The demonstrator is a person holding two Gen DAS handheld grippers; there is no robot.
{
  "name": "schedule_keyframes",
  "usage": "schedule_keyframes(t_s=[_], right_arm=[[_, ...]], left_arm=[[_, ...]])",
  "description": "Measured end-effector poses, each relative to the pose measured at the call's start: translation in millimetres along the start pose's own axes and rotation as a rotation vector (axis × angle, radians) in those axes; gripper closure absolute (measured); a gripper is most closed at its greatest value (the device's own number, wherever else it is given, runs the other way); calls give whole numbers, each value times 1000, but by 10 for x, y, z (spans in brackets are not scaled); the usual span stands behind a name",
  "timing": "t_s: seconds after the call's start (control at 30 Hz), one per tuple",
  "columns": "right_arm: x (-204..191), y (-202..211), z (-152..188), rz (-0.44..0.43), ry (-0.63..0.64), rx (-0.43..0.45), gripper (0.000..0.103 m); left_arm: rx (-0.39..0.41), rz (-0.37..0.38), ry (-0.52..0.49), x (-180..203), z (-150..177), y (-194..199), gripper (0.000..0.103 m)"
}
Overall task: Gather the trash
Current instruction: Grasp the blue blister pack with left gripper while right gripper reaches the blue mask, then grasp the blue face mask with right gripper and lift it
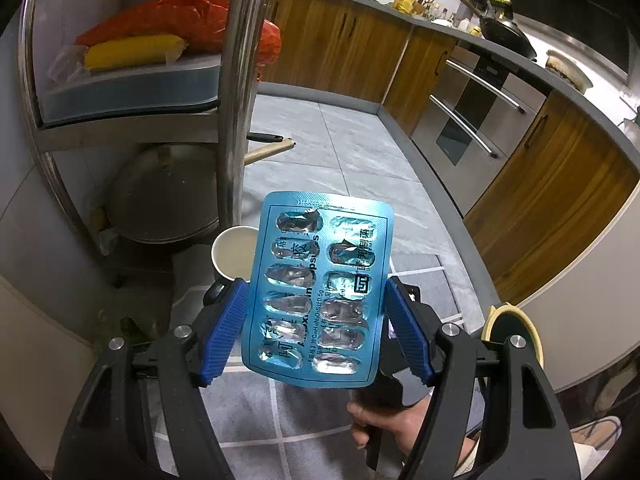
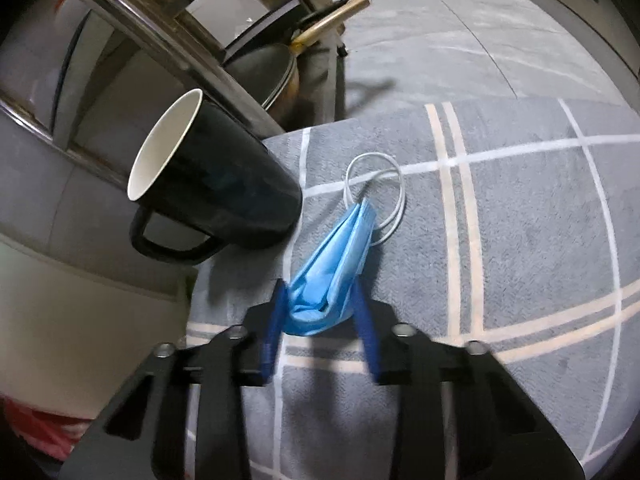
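In the left wrist view my left gripper point(image 1: 316, 292) is shut on an empty blue blister pack point(image 1: 320, 288), held upright by its two long edges above the floor. In the right wrist view my right gripper point(image 2: 320, 288) is shut on a crumpled blue face mask point(image 2: 332, 264). The mask's far end and its white ear loops point(image 2: 384, 196) rest on the grey checked rug point(image 2: 520, 240). A black mug point(image 2: 216, 188) with a white inside stands on the rug just left of the mask; its rim also shows in the left wrist view point(image 1: 232, 254).
A steel rack point(image 1: 236, 92) stands at the left, with a metal pot lid point(image 1: 168, 196) low down and red bags point(image 1: 176, 20) and a yellow pack on a shelf. Wooden kitchen cabinets point(image 1: 560, 184) and an oven point(image 1: 468, 120) line the right. A hand point(image 1: 380, 424) shows below the left gripper.
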State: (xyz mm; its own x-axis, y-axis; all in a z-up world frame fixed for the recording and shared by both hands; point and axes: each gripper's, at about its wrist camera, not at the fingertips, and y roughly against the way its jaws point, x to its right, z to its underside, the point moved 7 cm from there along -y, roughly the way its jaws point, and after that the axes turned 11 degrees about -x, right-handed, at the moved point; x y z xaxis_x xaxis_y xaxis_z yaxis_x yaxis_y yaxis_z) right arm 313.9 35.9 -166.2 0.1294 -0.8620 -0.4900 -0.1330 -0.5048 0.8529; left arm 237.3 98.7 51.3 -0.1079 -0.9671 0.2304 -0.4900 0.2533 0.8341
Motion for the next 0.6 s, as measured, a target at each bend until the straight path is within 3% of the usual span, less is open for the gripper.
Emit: schedule_keyframes(t_s=[0.07,0.13,0.6], right_arm=[[5,50,33,1,17,4,88],[15,156,87,-14,20,19,89],[252,1288,748,-21,87,152,92]], left_arm=[[1,1,-2,14,2,-3,34],[2,-1,-6,36,-2,-8,34],[-8,16,-82,445,72,-86,34]])
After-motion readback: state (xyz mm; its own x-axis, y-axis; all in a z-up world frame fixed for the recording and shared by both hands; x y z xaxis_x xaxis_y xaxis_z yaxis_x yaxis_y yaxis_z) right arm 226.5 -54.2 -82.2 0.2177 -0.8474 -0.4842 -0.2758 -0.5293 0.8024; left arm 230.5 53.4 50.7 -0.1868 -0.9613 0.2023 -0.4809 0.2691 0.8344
